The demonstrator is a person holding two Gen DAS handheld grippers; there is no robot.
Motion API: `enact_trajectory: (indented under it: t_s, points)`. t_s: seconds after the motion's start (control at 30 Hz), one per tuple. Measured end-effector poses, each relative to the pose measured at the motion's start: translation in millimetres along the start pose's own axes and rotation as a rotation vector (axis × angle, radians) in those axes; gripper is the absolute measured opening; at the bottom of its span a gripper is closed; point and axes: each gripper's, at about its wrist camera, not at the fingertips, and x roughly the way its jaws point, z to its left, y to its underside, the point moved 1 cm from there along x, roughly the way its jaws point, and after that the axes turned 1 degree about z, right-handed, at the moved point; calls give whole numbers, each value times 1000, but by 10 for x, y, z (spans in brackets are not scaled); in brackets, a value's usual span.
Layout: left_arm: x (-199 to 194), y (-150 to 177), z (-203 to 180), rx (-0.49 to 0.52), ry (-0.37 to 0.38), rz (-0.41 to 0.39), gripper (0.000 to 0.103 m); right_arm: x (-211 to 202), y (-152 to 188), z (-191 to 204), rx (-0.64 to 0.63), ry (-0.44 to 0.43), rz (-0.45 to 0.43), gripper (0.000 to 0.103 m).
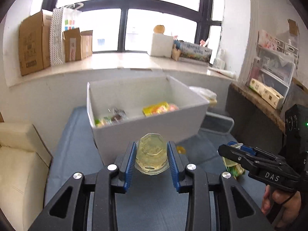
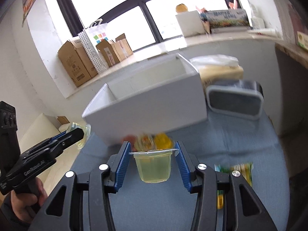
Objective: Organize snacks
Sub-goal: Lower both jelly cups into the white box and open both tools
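Both grippers, left (image 1: 152, 158) and right (image 2: 152, 163), are clamped on a jelly cup (image 1: 151, 155) apiece, each held just short of the white box (image 1: 146, 123) ahead, presumably for dropping in.

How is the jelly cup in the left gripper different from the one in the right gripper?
The left gripper holds its jelly cup tipped over, so one flat end faces the camera. The right gripper holds its jelly cup upright, lid on top, by the rim. The left gripper's cup is squeezed across its body instead. Both are clear cups of pale yellow jelly, held near the white box.
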Motion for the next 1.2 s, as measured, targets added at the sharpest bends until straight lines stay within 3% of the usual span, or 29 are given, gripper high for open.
enact_trajectory:
  t_s: [0.2, 0.4, 0.57, 0.67, 0.7, 0.73, 0.77, 0.8, 0.97, 1.2]
  points:
    - [7, -396, 148, -5, -7, -48, 36, 183, -482, 159, -58, 10, -41, 51]
    - [313, -803, 274, 30, -15, -69, 37, 531, -1057, 284, -106, 19, -64, 52]
    - [725, -925, 434, 20, -31, -21, 37, 1011, -1292, 147, -96, 40, 3, 52]
    - [950, -869, 484, 36, -46, 27, 38, 1272, -1273, 73, -139, 105, 65, 54]
    - [1016, -835, 496, 40, -46, 52, 51, 1319, -1256, 32, -138, 103, 84, 56]
    - [1079, -805, 514, 41, -52, 77, 80, 1339, -1252, -4, -126, 111, 94, 76]
    - [1108, -773, 536, 33, -74, 84, 95, 1319, -1253, -48, -106, 124, 78, 98]
    - [1094, -747, 554, 29, -89, 70, 103, 1261, -1255, -98, -82, 120, 47, 103]
    - [990, -700, 552, 31, -81, 60, 103, 1001, -1250, -302, 11, 79, -12, 103]
    - [711, -685, 473, 15, -66, 43, 103, 637, -969, -270, -6, 22, -18, 103]
